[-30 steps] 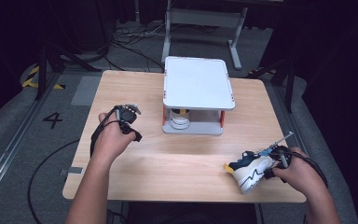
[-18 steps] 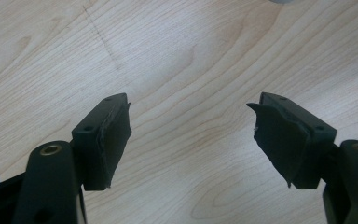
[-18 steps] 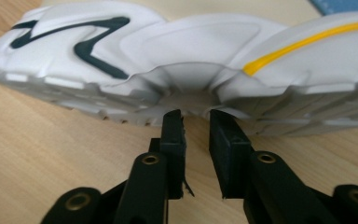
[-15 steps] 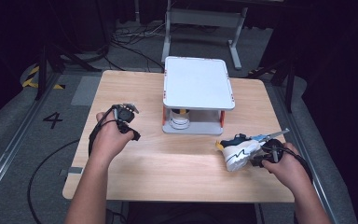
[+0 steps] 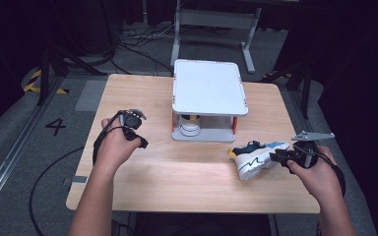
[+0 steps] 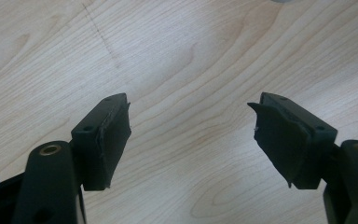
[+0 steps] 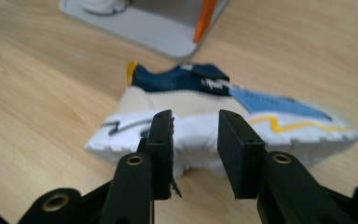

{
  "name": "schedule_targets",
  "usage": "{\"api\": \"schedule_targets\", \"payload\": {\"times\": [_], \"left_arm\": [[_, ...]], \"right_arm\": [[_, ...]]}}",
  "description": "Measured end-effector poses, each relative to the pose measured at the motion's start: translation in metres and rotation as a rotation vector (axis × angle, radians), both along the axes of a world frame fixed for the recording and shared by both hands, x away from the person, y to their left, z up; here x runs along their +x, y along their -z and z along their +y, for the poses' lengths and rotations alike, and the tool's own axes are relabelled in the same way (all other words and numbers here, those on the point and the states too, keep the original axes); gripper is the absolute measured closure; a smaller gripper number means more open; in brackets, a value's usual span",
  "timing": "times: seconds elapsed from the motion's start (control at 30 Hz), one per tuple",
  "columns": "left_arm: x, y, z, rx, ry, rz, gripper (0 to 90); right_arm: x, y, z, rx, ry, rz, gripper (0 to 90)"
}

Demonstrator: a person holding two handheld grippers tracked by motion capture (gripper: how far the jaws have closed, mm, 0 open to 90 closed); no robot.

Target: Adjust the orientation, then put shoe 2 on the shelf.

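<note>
A white, blue and beige sneaker [image 5: 254,155] with yellow trim rests on the wooden table [image 5: 177,177], just right of the stand's front. My right gripper [image 5: 277,157] sits at its sole side. In the right gripper view the jaws [image 7: 195,122] have just been opening. They stand apart in front of the white sole [image 7: 200,135] and the pads do not press on it. At the table's left, a hand holds my left gripper [image 5: 135,131] pointing down. Its jaws [image 6: 191,106] are wide open over bare wood.
A small stand with a white top plate [image 5: 209,88], orange posts and a grey base [image 7: 154,30] occupies the table's middle back. A white object [image 5: 189,127] sits on its lower level. Cables and metal frame legs lie on the floor beyond the table.
The right hand carried the sneaker from the table's front right toward the stand, and its jaws have spread apart off the sneaker. The left hand stayed put.
</note>
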State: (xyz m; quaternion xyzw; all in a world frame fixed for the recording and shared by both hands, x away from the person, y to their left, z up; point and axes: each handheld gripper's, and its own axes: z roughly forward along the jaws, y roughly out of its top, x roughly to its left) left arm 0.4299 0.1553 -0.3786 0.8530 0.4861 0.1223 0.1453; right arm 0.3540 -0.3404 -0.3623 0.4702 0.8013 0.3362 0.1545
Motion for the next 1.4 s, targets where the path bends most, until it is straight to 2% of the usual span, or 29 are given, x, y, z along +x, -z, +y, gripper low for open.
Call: {"api": "schedule_targets", "payload": {"times": [0.07, 0.13, 0.23, 0.4, 0.57, 0.63, 0.77, 0.83, 0.87, 0.97, 1.2, 1.4], "left_arm": [[-0.001, 0.001, 0.0, 0.002, 0.001, -0.001, 27.1], [-0.002, 0.001, 0.001, 0.006, 0.003, 0.006, 27.1], [-0.003, 0.001, 0.005, 0.005, -0.007, 0.0, 27.0], [-0.006, 0.003, 0.008, 0.008, -0.014, 0.013, 27.0], [-0.009, 0.004, 0.011, 0.012, -0.02, 0.013, 27.0], [-0.01, 0.004, 0.013, 0.01, -0.025, 0.015, 27.0], [-0.01, 0.003, 0.014, 0.006, -0.026, 0.016, 27.0], [-0.009, 0.004, 0.013, 0.008, -0.022, 0.015, 26.9], [-0.008, 0.004, 0.013, 0.008, -0.022, 0.017, 26.9], [-0.006, 0.004, 0.011, 0.008, -0.016, 0.017, 26.9], [-0.001, 0.003, 0.004, 0.0, 0.003, 0.023, 26.9], [0.003, 0.003, 0.001, 0.003, 0.013, 0.021, 26.9]], "right_arm": [[0.002, 0.001, 0.003, 0.009, -0.003, -0.019, 66.5], [0.005, 0.004, 0.007, 0.022, -0.002, -0.014, 65.9], [0.01, 0.008, 0.014, 0.001, -0.019, -0.024, 66.3], [0.016, 0.013, 0.026, -0.034, -0.053, 0.005, 69.6], [0.022, 0.024, 0.038, -0.101, -0.094, 0.057, 70.9], [0.022, 0.027, 0.041, -0.108, -0.093, 0.046, 71.2], [0.017, 0.024, 0.04, -0.113, -0.087, 0.055, 74.3], [0.014, 0.022, 0.037, -0.106, -0.08, 0.073, 76.1], [0.011, 0.02, 0.035, -0.119, -0.076, 0.093, 77.9], [0.005, 0.018, 0.031, -0.113, -0.075, 0.133, 77.6], [-0.011, 0.014, 0.029, -0.199, -0.067, 0.227, 78.9], [-0.019, 0.016, 0.023, -0.207, -0.047, 0.291, 81.0]]}}
